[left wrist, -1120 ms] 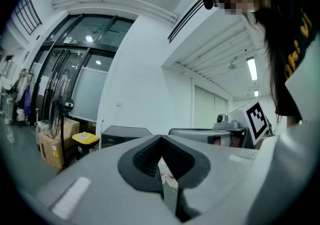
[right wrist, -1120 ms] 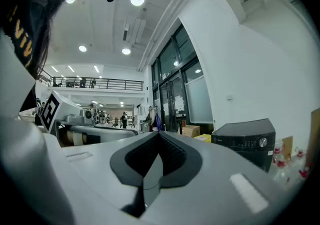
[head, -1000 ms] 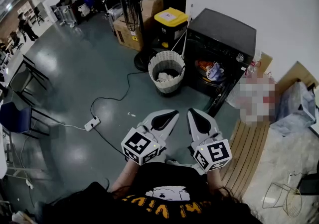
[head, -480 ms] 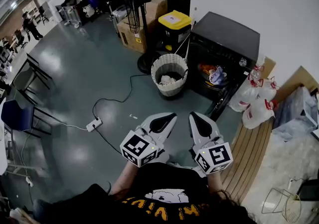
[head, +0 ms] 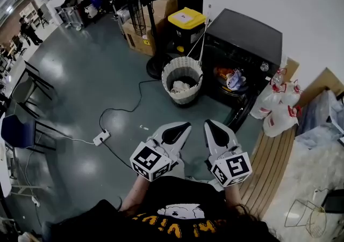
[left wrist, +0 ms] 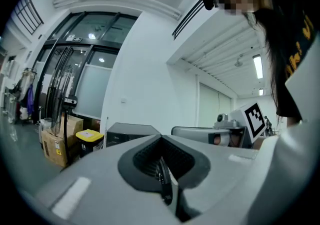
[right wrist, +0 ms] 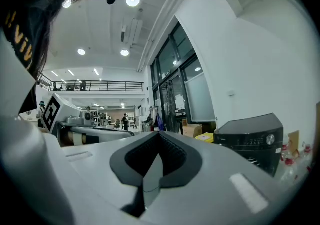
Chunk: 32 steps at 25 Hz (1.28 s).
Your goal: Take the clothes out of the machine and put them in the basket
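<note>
**Grippers clenched and empty, well short of the machine**

Clothes (head: pixel 230 78) are seen bunched inside the open front of the black machine (head: pixel 244 36). A woven basket (head: pixel 183 98) is set on the floor just beside the machine, and a pale cloth (head: pixel 180 86) is already laid in it. A yellow-lidded bin (head: pixel 186 19) is placed against the machine's side, and white jugs (head: pixel 278 107) are stood at its other side. The left gripper (head: pixel 180 128) and right gripper (head: pixel 210 127) are held side by side, well apart from the machine and pointed towards it. Both pairs of jaws are pressed together, with nothing gripped between them.
</note>
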{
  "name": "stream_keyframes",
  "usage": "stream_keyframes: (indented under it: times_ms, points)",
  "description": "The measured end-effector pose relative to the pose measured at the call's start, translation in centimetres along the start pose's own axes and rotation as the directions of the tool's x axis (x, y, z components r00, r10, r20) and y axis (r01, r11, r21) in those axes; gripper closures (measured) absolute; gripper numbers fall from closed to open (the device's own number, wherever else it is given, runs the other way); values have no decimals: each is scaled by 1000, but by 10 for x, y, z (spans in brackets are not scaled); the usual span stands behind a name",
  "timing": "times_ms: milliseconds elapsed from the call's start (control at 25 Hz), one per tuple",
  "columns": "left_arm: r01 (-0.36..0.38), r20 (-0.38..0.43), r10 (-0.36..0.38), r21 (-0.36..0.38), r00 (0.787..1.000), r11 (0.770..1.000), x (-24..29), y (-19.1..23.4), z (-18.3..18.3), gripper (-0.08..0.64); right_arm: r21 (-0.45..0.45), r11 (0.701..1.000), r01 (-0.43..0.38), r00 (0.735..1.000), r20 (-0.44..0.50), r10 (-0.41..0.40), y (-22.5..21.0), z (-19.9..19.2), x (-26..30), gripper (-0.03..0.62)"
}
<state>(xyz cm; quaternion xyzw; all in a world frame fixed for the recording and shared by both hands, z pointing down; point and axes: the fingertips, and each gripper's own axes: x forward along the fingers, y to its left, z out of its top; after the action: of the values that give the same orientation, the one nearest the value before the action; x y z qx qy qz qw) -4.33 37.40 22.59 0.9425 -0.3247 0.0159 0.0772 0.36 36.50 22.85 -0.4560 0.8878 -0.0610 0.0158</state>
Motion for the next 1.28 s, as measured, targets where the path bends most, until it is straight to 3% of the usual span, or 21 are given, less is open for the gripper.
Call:
stream_keyframes:
  times_ms: [760,1280]
  points:
    - [157,-36,-158,-29,987,987,78,189,21,560,80,984,162,984,-88,-155,-61,-12,186,583]
    - [297,-55,-299,-35,953,954,109,249,19,560,97,944,316,946,-102,-306,-87,-20,238,583]
